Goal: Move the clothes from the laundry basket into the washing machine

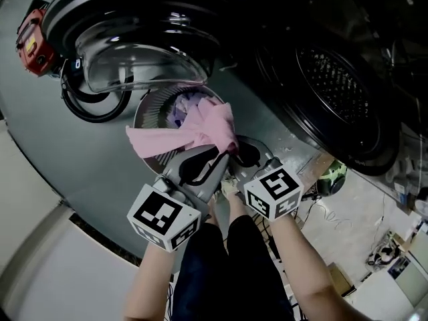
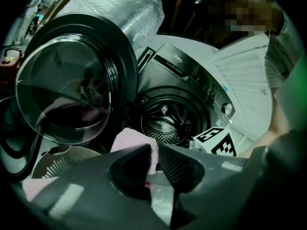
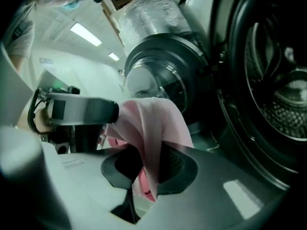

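My left gripper has its fingers pressed on a fold of the pink cloth, and my right gripper pinches the same cloth just beside it, so the cloth hangs bunched between the two. It is held up over the laundry basket, where a few pale and purple clothes lie. In the left gripper view the marker cube of my right gripper stands between me and the drum of the washing machine. The round glass door is swung wide open to the left of the drum mouth, above the basket. A black hose loops beside the basket, near a red thing. The floor is smooth grey. Cables lie on the floor at the right. Further off are a bundle in plastic film, a person, and ceiling lights.
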Tool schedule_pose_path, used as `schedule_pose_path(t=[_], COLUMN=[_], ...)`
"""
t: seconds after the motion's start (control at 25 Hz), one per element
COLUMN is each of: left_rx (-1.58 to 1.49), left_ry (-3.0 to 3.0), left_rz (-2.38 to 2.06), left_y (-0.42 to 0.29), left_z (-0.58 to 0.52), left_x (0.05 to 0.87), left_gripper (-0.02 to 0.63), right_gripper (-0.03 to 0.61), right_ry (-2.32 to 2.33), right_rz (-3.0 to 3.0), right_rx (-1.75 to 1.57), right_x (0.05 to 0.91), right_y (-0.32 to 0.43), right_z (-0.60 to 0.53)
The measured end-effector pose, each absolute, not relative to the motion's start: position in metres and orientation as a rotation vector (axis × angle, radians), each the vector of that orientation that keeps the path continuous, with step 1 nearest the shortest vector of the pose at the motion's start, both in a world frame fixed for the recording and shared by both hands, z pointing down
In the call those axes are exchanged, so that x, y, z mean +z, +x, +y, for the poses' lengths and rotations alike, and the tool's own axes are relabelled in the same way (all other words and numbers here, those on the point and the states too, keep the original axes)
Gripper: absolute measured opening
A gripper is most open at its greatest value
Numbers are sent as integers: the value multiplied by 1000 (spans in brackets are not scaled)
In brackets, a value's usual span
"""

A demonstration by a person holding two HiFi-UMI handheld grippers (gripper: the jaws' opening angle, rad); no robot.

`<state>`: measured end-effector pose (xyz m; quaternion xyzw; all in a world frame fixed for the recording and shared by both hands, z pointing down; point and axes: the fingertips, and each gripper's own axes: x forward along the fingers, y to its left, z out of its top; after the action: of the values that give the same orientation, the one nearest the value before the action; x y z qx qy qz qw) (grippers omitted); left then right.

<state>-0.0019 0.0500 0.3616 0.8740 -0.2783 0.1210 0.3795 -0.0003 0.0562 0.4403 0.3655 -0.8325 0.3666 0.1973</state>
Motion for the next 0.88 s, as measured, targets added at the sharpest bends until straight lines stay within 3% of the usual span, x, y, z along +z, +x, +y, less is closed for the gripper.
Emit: schedule_pose_path(t=[0.12, 0.28, 0.4, 0.88], left_rx=[318, 332, 334, 329], left_ry=[2212, 2173, 2178, 2157], left_rz=[-738, -772, -793, -732], left_y=[6, 14, 21, 47], left_z=[43, 31, 28, 36], left_x=[375, 391, 399, 438], left_gripper=[92, 91, 6, 6], right_gripper=[85, 84, 83, 81], right_ry=[1187, 1327, 1482, 1941], right_rz=[-2250, -2185, -2130, -1919], right_rx=[1086, 1079, 1094, 971], right_x=[447, 450, 449, 464], right_y=[31, 71, 107, 220], right_z=[46, 38, 30, -20])
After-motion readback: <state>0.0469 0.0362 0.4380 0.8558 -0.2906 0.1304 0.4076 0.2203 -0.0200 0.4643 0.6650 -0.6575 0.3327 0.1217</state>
